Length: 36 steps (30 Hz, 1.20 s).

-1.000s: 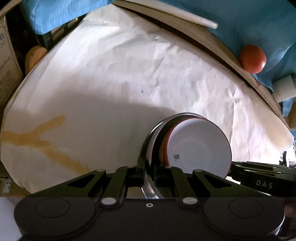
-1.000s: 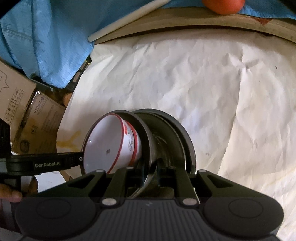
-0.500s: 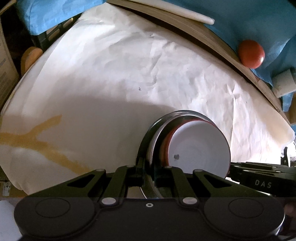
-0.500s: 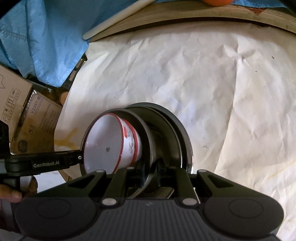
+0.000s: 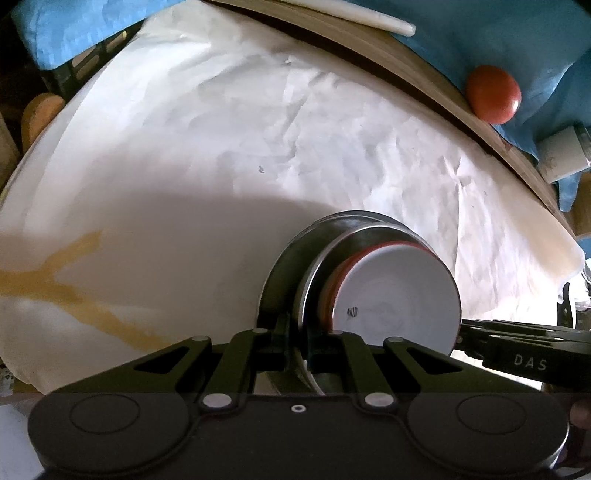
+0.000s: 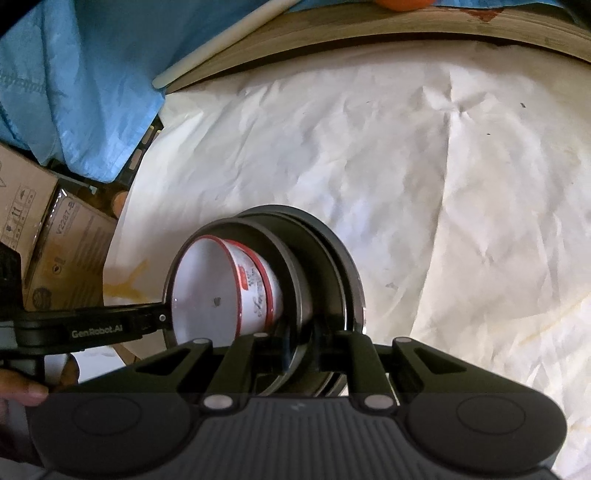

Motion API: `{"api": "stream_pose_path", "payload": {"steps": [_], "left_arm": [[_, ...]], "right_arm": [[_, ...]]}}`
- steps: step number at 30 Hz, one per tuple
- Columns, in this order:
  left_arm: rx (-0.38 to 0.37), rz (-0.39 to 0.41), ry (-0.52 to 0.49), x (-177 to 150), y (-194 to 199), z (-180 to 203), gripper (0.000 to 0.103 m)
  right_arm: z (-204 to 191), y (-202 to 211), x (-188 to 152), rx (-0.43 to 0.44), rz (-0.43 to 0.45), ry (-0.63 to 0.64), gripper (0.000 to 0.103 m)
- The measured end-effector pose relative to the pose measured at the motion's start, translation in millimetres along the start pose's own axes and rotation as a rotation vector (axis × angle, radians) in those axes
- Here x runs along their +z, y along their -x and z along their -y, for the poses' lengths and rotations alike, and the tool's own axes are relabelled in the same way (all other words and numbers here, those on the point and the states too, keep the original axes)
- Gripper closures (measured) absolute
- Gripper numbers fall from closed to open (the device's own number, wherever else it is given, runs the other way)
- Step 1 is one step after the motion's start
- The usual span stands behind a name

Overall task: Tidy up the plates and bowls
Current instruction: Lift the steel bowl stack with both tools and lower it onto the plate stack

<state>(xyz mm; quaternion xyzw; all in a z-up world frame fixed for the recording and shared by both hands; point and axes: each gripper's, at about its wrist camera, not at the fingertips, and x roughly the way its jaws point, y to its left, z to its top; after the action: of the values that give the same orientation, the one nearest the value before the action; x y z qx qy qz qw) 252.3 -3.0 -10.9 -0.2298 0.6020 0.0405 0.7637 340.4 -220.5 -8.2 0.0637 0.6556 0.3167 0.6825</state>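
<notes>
A stack of steel plates (image 5: 288,273) with a steel bowl and a white red-rimmed bowl (image 5: 399,299) nested in it is held on edge between both grippers above the white paper. My left gripper (image 5: 298,341) is shut on the rim of the stack. My right gripper (image 6: 303,345) is shut on the opposite rim; there the steel plates (image 6: 340,266) and the white bowl (image 6: 218,291) show from the open side. Each gripper's arm shows in the other's view.
Crumpled white paper (image 5: 221,147) covers a round wooden table (image 6: 369,33). A blue cloth (image 6: 74,74), a red-orange ball (image 5: 493,94) and a white stick (image 6: 221,33) lie beyond it. Cardboard boxes (image 6: 55,251) stand at the left.
The held stack and both grippers have shifted slightly over the paper; the grip is unchanged.
</notes>
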Motion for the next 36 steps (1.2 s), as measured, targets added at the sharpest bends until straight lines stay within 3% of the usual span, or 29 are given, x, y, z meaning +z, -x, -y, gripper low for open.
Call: {"api": "stream_pose_path", "payload": {"steps": [36], "left_arm": [[-0.01, -0.002, 0.015, 0.9, -2.6, 1.6, 0.095]], "right_arm": [[5.9, 0.2, 1.3, 0.007, 0.001, -0.011, 0.088]]}}
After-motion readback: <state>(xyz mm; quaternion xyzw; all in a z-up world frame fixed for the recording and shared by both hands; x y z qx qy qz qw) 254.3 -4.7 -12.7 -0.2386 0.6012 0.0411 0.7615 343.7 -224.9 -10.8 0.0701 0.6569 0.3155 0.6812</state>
